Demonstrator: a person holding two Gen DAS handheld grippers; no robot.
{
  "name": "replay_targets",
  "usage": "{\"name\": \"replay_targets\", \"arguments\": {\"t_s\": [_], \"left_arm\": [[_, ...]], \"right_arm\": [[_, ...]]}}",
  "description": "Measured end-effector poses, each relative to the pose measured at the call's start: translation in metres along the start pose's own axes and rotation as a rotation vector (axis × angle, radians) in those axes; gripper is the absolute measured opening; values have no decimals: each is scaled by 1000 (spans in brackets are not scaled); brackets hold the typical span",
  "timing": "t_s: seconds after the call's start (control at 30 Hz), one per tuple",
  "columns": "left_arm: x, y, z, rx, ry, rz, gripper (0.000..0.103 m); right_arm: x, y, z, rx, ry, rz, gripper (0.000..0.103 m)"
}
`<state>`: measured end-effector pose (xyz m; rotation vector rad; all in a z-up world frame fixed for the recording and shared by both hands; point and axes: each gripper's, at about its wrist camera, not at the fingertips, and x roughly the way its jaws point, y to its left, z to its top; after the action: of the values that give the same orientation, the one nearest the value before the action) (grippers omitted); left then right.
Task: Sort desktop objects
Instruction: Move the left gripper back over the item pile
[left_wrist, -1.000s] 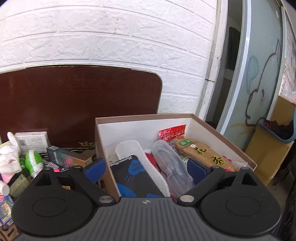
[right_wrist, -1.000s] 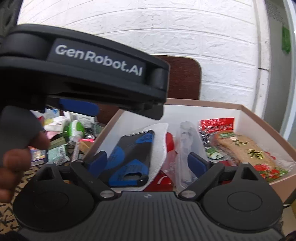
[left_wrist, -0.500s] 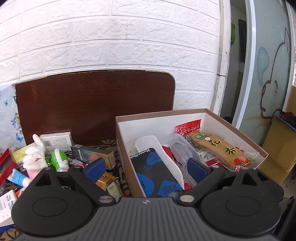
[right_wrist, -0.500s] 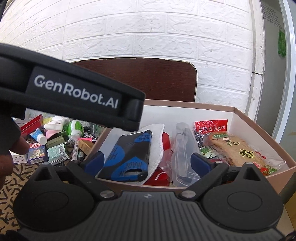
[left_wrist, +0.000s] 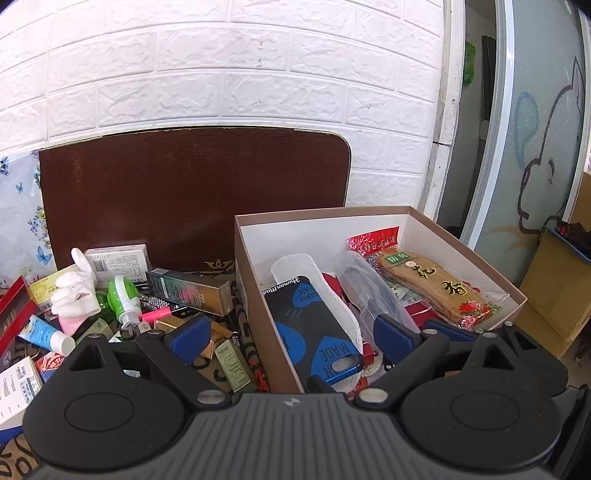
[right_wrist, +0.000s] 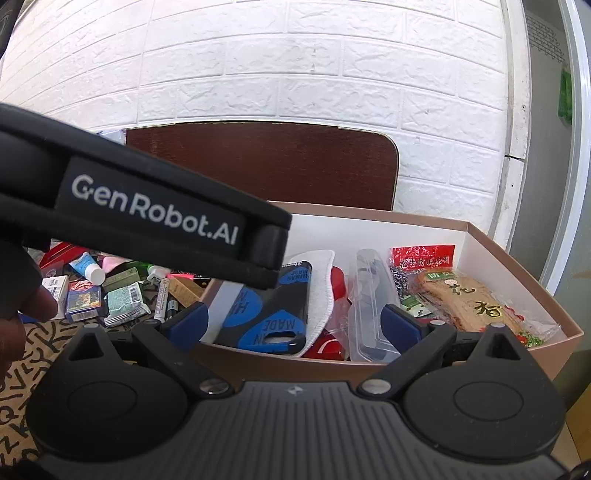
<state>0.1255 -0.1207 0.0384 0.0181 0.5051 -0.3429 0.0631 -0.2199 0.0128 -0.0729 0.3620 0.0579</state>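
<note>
A cardboard box (left_wrist: 255, 295) (right_wrist: 524, 258) holds a black-and-blue phone case (left_wrist: 314, 332) (right_wrist: 273, 314), a white cloth (left_wrist: 295, 264), a clear plastic case (left_wrist: 365, 291) (right_wrist: 369, 295) and a snack pack (left_wrist: 432, 284) (right_wrist: 465, 299). My left gripper (left_wrist: 291, 336) is open and empty, hovering over the box's left wall. My right gripper (right_wrist: 295, 325) is open and empty above the box's near edge. The left gripper's black body (right_wrist: 147, 210) crosses the right wrist view. Loose items lie left of the box: a green bottle (left_wrist: 123, 295), a dark-gold carton (left_wrist: 188, 290), a white glove figure (left_wrist: 75, 284).
A brown board (left_wrist: 192, 192) leans on the white brick wall behind. Small boxes, a tube (left_wrist: 44, 334) and cartons (right_wrist: 122, 295) crowd the patterned tabletop (right_wrist: 22, 354) on the left. A glass door (left_wrist: 535, 147) and cardboard stand to the right.
The left gripper has pulled back and swung left, so more of the loose pile shows. The right gripper has drawn back a little. Both stay open and empty.
</note>
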Motion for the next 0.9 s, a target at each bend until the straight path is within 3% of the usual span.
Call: {"name": "replay_targets", "arguments": {"t_s": [0.43,0.7,0.9], "left_arm": [[-35,36,-26,-78,3,29,97],[-61,92,-73,-229,40,91,97],[-65,125,-97,-319,58,130,97]], "right_arm": [[-18,41,6,-107,-43,95,98],[-32,94,-4,-305,-73,242,98],[-30,128,-17,-388,-31,321,98]]}}
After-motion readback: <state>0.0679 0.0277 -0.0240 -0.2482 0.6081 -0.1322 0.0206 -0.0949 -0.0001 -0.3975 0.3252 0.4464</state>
